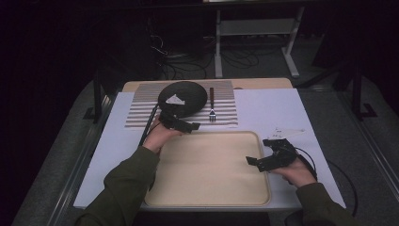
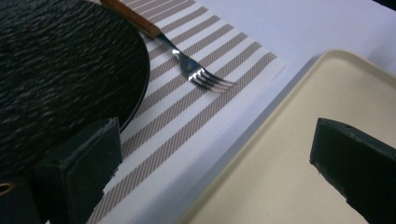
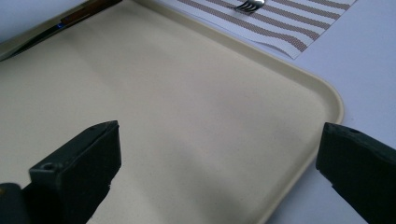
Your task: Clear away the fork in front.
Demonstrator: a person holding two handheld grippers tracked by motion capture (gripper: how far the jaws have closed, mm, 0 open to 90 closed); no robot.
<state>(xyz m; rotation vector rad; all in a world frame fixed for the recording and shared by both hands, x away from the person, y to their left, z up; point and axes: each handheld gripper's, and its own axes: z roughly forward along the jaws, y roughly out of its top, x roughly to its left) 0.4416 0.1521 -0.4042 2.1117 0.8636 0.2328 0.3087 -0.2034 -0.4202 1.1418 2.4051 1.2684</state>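
Left gripper sits left of centre in the high view, at the near edge of the striped placemat, jaws spread wide with nothing between them. The black plate lies just above it in frame, on the placemat; in the left gripper view the plate fills the upper left, its rim just beside the left jaw, contact not discernible. Fork lies to the right of the plate on the placemat, tines toward the tray, apart from both grippers.

Right gripper hangs at the right rim of the cream tray, lower right of the high view, jaws gaping and empty.
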